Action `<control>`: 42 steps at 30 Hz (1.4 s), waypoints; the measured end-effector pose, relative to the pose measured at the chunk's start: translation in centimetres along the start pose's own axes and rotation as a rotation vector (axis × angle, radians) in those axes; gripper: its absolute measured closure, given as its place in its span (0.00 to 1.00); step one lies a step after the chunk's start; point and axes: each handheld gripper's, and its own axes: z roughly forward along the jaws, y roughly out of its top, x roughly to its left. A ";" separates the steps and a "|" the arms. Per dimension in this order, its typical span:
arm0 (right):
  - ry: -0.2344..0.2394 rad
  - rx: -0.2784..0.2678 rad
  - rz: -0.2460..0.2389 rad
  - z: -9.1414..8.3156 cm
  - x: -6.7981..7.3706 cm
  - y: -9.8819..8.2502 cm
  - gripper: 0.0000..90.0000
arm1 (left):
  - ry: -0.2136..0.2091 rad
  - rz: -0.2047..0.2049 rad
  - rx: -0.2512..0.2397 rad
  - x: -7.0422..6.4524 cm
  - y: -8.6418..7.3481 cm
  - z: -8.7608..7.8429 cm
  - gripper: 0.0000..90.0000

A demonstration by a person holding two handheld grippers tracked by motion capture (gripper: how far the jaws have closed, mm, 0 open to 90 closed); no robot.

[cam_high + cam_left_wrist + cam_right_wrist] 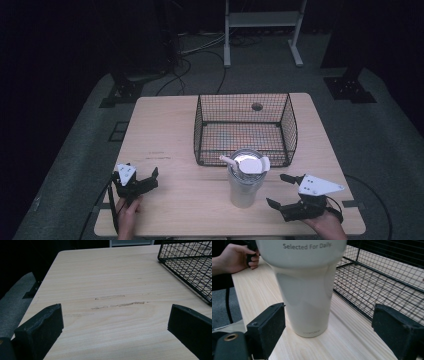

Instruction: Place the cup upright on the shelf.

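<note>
Right gripper point(281, 191) spread wide, just beside the tumbler point(245, 182).
Smooth cream tapered tumbler stands upright on pale wood table point(170, 140), before the black wire basket point(245, 129); left gripper point(145, 180) gapes wide over bare grain, near the edge.

cream tumbler point(244, 187) upright on table, lidded, straw, just before wire basket point(245, 127).

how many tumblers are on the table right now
1. A white tumbler stands upright on the table, just in front of the wire basket, between the left tongs and right tongs.
</note>
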 end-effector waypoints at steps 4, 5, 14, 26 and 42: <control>0.018 0.005 -0.002 0.4 0.3 0.0 0.12 | 0.000 -0.001 0.000 0.0 0.0 0.0 0.00; 0.022 0.005 -0.002 0.5 0.3 0.1 0.12 | 0.000 -0.001 0.000 0.0 0.0 0.0 0.00; 0.061 0.014 -0.023 1.3 0.9 0.2 0.11 | 0.000 -0.003 0.000 0.0 0.0 0.0 0.00; 0.095 0.002 -0.023 2.6 1.4 0.4 0.10 | 0.000 -0.003 -0.001 0.0 0.0 0.0 0.00; 0.110 -0.024 -0.008 5.0 1.7 0.4 0.09 | -0.001 -0.004 -0.002 0.0 0.0 0.0 0.00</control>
